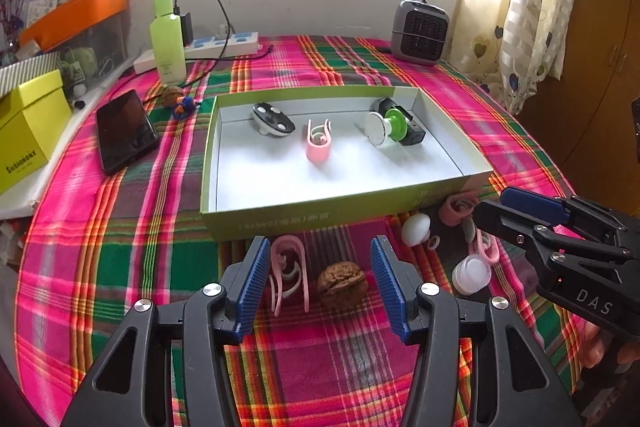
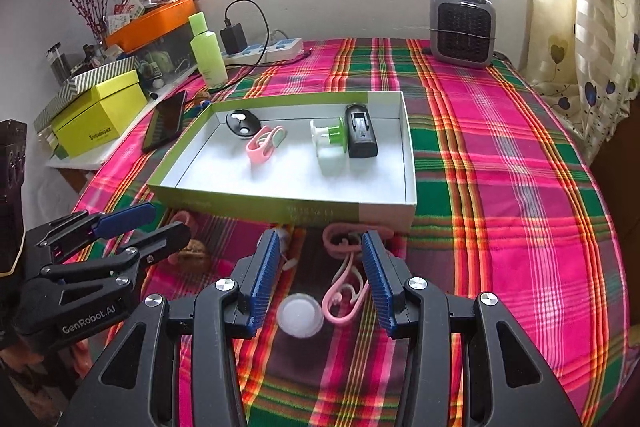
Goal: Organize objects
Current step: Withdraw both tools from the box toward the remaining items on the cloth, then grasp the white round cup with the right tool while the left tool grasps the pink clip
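Note:
A shallow green box (image 1: 340,215) with a white inside holds a black-and-white oval piece (image 1: 273,125), a pink clip (image 1: 318,143), a green-and-white spool (image 1: 386,127) and a black block (image 2: 360,131). In front of the box, loose items lie on the plaid cloth. My left gripper (image 1: 318,259) is open just above the cloth, with a pink clip (image 1: 288,271) and a walnut (image 1: 342,285) between its fingers, untouched. My right gripper (image 2: 320,251) is also open, over a white round cap (image 2: 300,313) and a pink clip (image 2: 344,291). Each gripper shows in the other's view, right (image 1: 490,205) and left (image 2: 168,221).
A white egg-shaped piece (image 1: 416,229) and a pink roll (image 1: 456,209) lie by the box's near right corner. A phone (image 1: 124,131), green bottle (image 1: 168,39), power strip (image 1: 224,45) and yellow box (image 1: 28,131) sit to the left; a small heater (image 1: 420,31) stands at the back.

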The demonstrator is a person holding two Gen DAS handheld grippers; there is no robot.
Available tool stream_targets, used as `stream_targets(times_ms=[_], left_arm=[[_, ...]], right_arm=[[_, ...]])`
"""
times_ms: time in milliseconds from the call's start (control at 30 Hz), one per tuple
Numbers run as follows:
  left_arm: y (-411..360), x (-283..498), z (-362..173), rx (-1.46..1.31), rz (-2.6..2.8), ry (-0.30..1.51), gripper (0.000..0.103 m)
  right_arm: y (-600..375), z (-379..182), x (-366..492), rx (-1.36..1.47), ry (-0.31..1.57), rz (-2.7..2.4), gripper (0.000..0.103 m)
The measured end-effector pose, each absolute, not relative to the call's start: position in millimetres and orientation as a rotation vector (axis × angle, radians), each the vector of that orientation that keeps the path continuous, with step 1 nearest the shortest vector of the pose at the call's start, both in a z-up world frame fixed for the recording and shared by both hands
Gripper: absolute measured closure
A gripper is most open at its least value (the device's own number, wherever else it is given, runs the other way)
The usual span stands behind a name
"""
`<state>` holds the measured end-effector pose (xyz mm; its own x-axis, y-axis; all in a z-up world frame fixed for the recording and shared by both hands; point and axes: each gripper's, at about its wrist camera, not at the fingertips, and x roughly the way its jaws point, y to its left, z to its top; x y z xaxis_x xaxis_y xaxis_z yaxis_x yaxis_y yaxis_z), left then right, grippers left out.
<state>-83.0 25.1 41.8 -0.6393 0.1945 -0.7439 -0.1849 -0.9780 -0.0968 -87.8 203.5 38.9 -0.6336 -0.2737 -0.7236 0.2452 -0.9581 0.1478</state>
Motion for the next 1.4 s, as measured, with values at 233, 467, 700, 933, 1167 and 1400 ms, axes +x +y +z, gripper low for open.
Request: stream_targets(times_ms=[233,467,700,933,1167,1400], left_arm=[[15,-77,32,-1.237,2.650,-0.046,0.052],[4,-75,21,-1.276,2.639,-0.084,0.052],[2,-76,16,-1.289,2.628,-0.094,0.051],[1,-77,16,-1.295,2.629,-0.095,0.051],[-2,-79,14,-1.323,2.646,-0.082,0.051],[-7,-84,12,-1.321,2.656,-0.081,0.051]], right_arm=[[206,33,-79,1.172,-0.051,-2.600,0.059],[203,24,-73,1.187,-0.037,-2.570,0.059],[199,17,-67,1.192,-0.026,-2.550,0.059],[196,17,-64,1.187,-0.016,-2.534,0.059],[191,17,-61,1.183,0.021,-2.538,0.059],[189,20,-54,1.175,0.034,-2.532,0.059]])
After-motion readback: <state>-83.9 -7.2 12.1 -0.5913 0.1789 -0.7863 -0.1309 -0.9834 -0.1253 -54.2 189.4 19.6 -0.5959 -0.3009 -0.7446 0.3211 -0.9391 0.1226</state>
